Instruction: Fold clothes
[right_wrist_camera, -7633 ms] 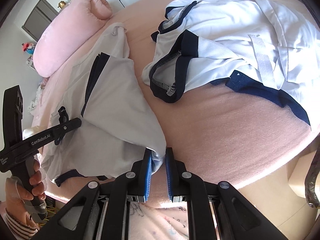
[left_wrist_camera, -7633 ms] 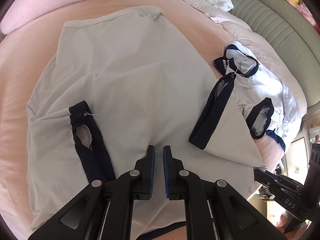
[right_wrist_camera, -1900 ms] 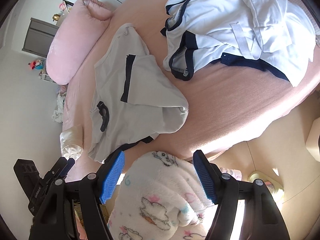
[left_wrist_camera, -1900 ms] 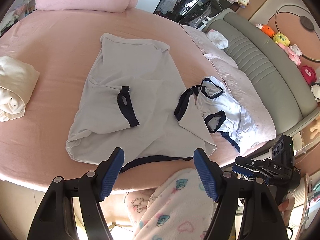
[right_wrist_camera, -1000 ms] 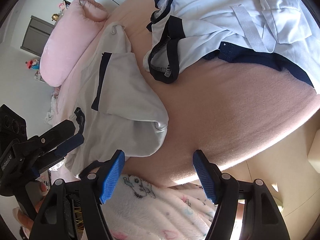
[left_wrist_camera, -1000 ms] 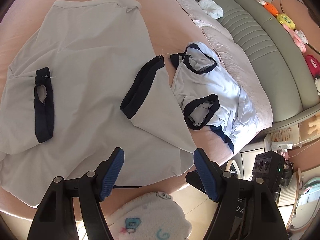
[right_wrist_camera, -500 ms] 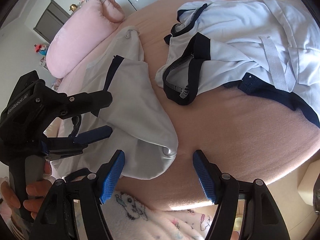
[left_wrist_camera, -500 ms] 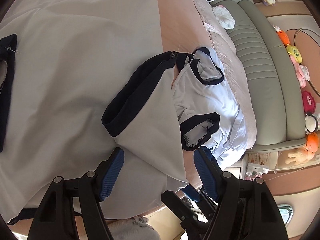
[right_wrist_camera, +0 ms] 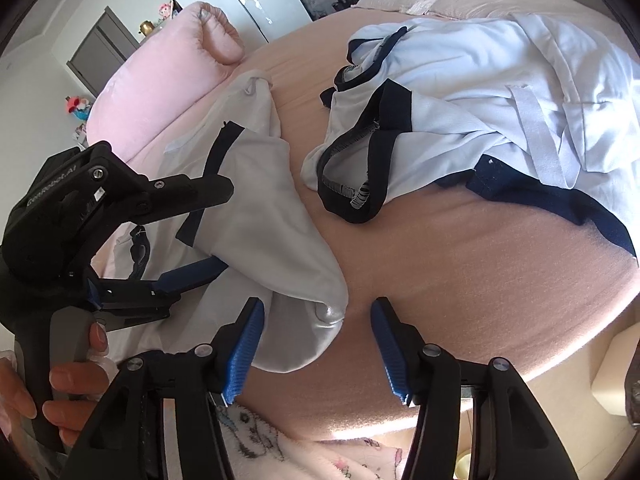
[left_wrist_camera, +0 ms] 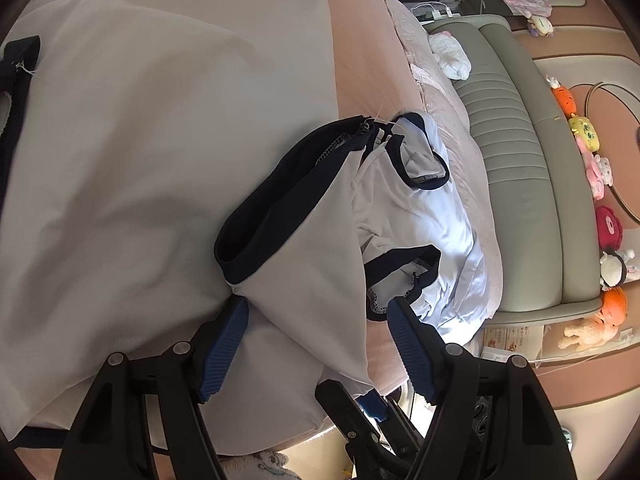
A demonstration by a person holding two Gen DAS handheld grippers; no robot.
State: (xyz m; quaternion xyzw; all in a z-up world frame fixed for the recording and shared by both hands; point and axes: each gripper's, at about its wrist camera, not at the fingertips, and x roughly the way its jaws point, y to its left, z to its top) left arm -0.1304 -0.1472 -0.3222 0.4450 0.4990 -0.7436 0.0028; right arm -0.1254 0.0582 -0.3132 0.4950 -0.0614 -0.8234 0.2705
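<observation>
With both sets of jaws spread wide and gripping nothing, the left tool [left_wrist_camera: 316, 344] straddles the folded-over sleeve of the grey shirt [left_wrist_camera: 160, 128], while the right tool [right_wrist_camera: 316, 336] sits at the shirt's rounded fold near the bed's [right_wrist_camera: 460, 280] front edge. Grey shirt, navy cuffs, lies spread on the pink bed; a crumpled white shirt [right_wrist_camera: 480, 100] with navy trim lies just beside it, and a pink pillow [right_wrist_camera: 160, 68] lies beyond. One hand [right_wrist_camera: 52, 392] grips the left tool's handle.
</observation>
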